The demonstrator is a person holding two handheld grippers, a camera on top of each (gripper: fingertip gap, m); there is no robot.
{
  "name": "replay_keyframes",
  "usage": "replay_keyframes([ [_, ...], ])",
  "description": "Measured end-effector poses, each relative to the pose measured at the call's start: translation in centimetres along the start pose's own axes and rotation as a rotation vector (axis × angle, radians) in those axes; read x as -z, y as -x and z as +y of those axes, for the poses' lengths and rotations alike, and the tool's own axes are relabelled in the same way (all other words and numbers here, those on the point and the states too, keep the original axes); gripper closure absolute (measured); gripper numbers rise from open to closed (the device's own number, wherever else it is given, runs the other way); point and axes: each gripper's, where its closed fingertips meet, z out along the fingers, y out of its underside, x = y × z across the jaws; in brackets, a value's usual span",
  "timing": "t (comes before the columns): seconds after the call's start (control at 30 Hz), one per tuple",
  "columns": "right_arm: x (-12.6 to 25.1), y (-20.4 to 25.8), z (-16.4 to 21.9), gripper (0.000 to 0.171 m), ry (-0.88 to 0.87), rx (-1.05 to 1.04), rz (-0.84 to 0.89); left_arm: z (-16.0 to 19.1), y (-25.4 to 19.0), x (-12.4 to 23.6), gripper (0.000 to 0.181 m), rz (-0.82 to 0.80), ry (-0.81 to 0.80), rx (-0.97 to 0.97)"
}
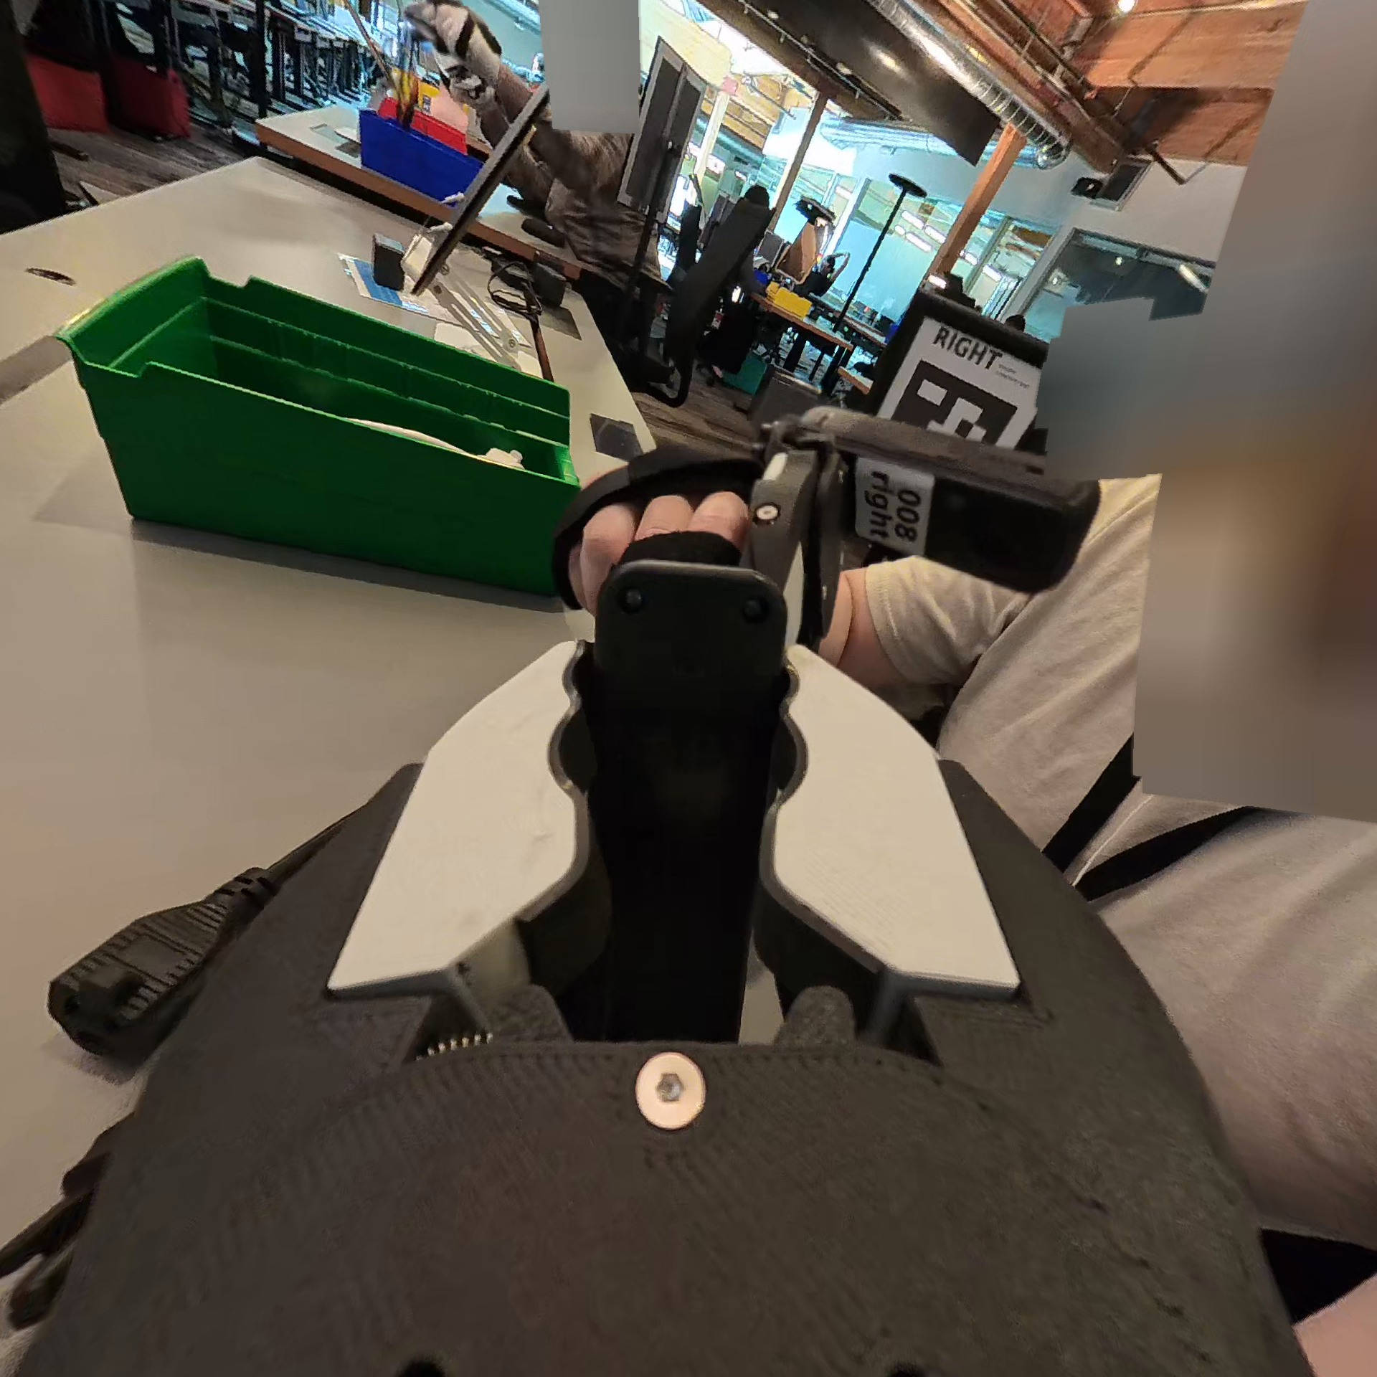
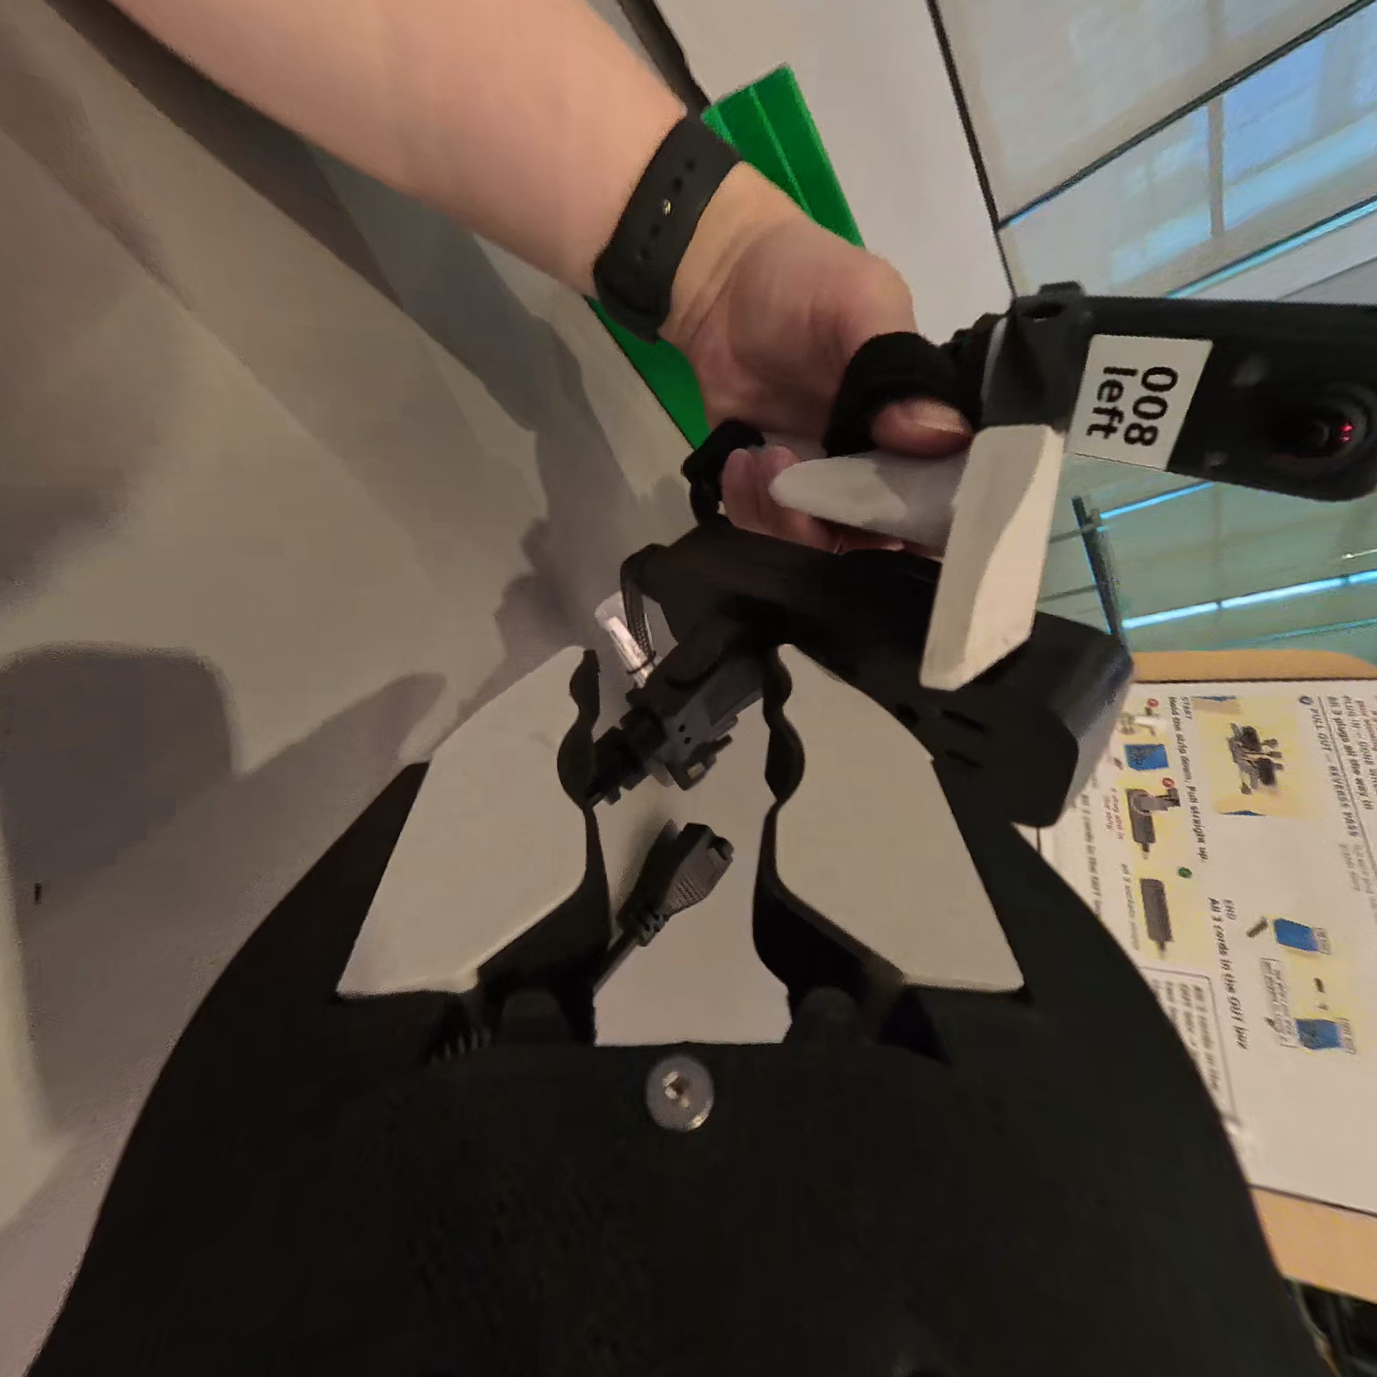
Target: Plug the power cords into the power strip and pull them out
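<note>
My left gripper (image 1: pixel 682 656) is shut on a black power strip (image 1: pixel 678 782) and holds it end-on above the grey table (image 1: pixel 223 708). In the right wrist view the strip (image 2: pixel 857 603) lies across the frame, clamped by the left gripper's white fingers (image 2: pixel 976 581). My right gripper (image 2: pixel 682 656) is closed around a black cord plug (image 2: pixel 693 730) that sits against the strip's underside; its cord carries a white tag (image 2: pixel 618 630). Another black plug (image 2: pixel 689 868) lies loose on the table below. A further plug (image 1: pixel 141 976) lies left of my left gripper.
A green bin (image 1: pixel 298 462) stands on the table at the far left and also shows in the right wrist view (image 2: pixel 775 149). A printed instruction sheet (image 2: pixel 1229 894) lies to the right. The right gripper's body (image 1: pixel 931 499) and the person's arm are close ahead. There is about 6 cm between the tips of the two grippers.
</note>
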Motion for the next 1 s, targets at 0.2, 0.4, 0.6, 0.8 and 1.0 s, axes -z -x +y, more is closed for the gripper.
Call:
replay_keyframes([
  [0.2,-0.3,-0.8,-0.2,0.13,0.062,0.035,0.072,-1.0,0.2,-0.3,0.138,0.054,-0.095,0.091],
  [0.4,-0.4,-1.1,0.5,0.134,0.091,-0.045,0.073,-1.1,1.4,-0.4,0.138,0.004,-0.108,0.173],
  [0.6,-0.1,-1.5,0.0,0.133,0.015,-0.118,0.066,-1.6,0.9,-0.4,0.138,-0.007,-0.102,0.166],
  [0.8,-0.7,-1.4,0.5,0.136,0.089,-0.086,0.1,-1.2,2.3,-0.3,0.138,-0.085,-0.09,0.25],
  [1.0,-1.1,-0.9,0.4,0.136,0.073,-0.062,0.116,-0.5,2.4,-0.4,0.139,-0.088,-0.049,0.265],
])
